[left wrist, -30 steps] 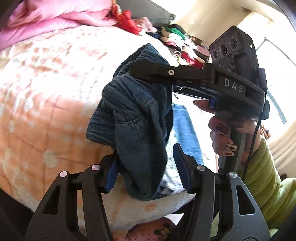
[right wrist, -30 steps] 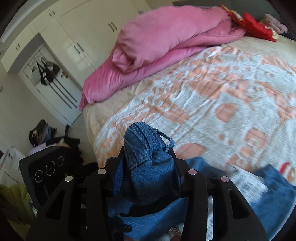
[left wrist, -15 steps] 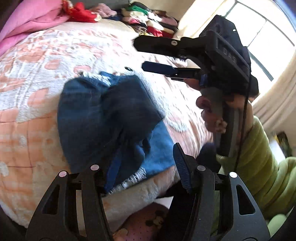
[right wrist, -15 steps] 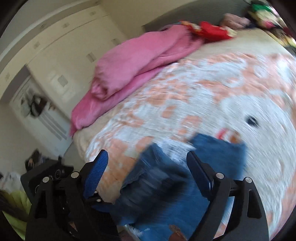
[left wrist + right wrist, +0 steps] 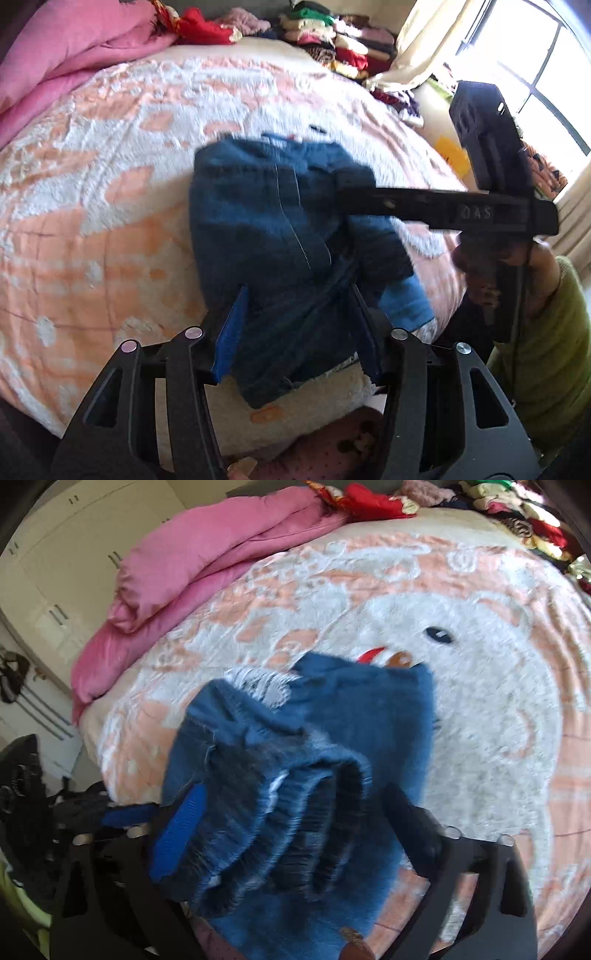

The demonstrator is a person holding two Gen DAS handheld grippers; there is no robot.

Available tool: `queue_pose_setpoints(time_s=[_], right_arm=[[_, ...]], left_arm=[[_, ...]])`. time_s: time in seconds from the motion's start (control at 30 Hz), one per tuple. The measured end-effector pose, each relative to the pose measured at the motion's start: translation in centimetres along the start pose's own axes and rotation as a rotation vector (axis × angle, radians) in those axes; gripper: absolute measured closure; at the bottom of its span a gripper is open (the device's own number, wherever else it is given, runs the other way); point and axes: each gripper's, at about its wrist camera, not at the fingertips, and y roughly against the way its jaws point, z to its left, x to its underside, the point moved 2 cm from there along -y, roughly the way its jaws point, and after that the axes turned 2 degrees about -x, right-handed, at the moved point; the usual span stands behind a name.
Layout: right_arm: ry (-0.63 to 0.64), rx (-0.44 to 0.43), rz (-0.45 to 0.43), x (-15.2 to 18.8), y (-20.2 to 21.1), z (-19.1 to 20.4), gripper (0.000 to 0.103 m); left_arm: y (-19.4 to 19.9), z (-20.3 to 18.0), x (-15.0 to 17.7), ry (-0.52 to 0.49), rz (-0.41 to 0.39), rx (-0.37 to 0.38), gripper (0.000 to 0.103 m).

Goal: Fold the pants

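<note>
The left claw [image 5: 297, 325] stands spread at lower centre, denim lying between its fingers ungripped. The right claw [image 5: 291, 834], also spread, has folded layers bunched between its fingers, seemingly loose. The pants [image 5: 280, 229] lie mid-frame on the peach-and-white blanket [image 5: 110, 192], near the bed's edge. Risk: withdrawing fingers could snag the fold undone. The right claw's body reads "DAS".

Bare blanket [image 5: 110, 192] left of pants [image 5: 280, 229], pink duvet [image 5: 207, 557] blocking far edge
</note>
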Motion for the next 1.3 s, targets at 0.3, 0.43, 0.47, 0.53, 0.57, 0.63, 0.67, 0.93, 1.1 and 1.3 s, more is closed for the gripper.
queue_pose_setpoints(time_s=[0.3,0.43,0.47,0.53,0.57,0.63,0.67,0.93,1.1,1.3], right_arm=[[-0.031,-0.013,-0.071,0.4,2.5,-1.1,0.067],[-0.033,0.044,-0.042,0.8,1.5,-1.7,0.050],[-0.024,0.046,-0.050,0.8,1.9,-1.4,0.047],[-0.007,0.062,-0.072,0.8,2.7,-1.1,0.043],[0.008,0.083,-0.092,0.7,3.4,-0.7,0.041],[0.026,0.094,-0.118,0.8,4.6,-0.4,0.038],[0.034,0.096,-0.134,1.0,5.4,-0.3,0.035],[0.169,0.112,-0.207,3.1,9.0,2.8,0.022],[0.309,0.115,-0.196,5.8,9.3,5.9,0.022],[0.444,0.094,-0.128,8.0,7.2,9.4,0.030]], left_arm=[[-0.6,-1.2,1.0,-0.054,0.027,0.003,0.058],[-0.4,-1.3,1.4,-0.057,0.038,0.001,0.058],[-0.2,-1.3,1.4,-0.059,0.038,0.003,0.058],[0.2,-1.4,1.4,-0.057,0.033,0.007,0.058],[0.5,-1.4,1.4,-0.057,0.028,0.010,0.058],[1.1,-1.3,1.3,-0.053,0.017,0.014,0.057],[1.3,-1.2,1.2,-0.049,0.012,0.016,0.052],[3.9,1.1,-0.5,0.003,-0.061,-0.037,0.034],[4.5,2.6,-2.3,0.026,-0.080,-0.066,0.034],[3.2,2.8,-4.3,0.013,-0.043,-0.037,0.065]])
